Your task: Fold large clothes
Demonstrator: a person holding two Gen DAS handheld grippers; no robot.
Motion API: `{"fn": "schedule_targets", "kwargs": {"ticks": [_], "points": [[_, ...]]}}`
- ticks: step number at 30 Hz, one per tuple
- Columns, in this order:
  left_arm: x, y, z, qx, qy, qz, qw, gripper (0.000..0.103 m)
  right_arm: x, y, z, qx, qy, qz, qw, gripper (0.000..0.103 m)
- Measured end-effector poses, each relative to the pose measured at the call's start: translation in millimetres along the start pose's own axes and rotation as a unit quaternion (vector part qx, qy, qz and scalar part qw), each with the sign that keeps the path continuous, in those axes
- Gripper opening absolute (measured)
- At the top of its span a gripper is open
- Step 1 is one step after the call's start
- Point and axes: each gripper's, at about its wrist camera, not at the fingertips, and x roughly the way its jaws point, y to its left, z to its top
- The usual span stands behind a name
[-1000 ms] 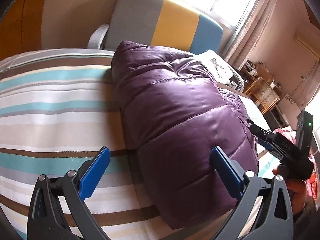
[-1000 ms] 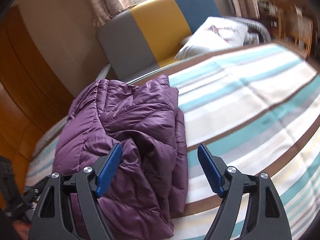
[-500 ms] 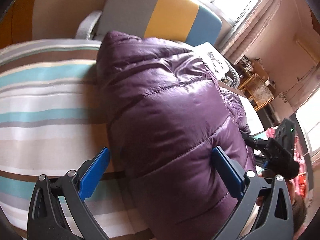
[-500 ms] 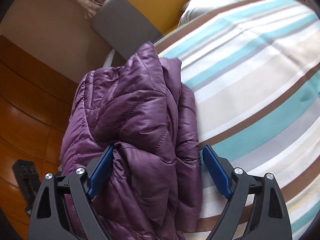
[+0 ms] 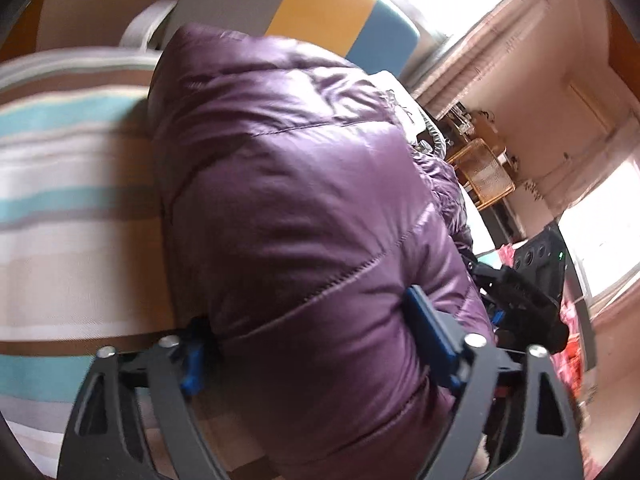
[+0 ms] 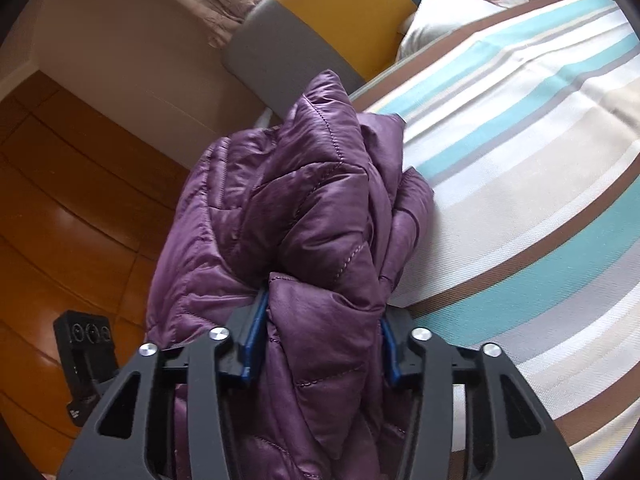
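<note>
Both grippers have just been closing on the purple puffer jacket (image 6: 304, 208) at the striped bed's (image 6: 532, 168) edge — right gripper (image 6: 320, 340) pinching a fold, left gripper (image 5: 308, 340) seemingly clamping the bundle's end.

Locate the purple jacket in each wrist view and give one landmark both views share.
Left wrist: the jacket fills the centre, running from the headboard down between the left claw pads.
Right wrist: the jacket sits centre-left at the bed's edge, bunched between the right claw pads.
Shared landmark: the grey, yellow and blue headboard, behind the jacket in both.
</note>
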Motion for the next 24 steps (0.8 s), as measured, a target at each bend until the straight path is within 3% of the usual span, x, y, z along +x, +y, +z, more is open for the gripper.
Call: {"fn": "schedule_targets", "kwargs": {"ticks": [10, 24], "points": [[-41, -31, -10, 0.069, -0.041, 0.033, 0.9962, 0.062, -19, 24, -18, -0.02, -0.031, 0.035, 0.999, 0.036], [-127, -19, -25, 0.074, -0.097, 0.038, 0.9918, 0.062, -36, 85, -53, -0.056, -0.06, 0.074, 0.994, 0.036]]}}
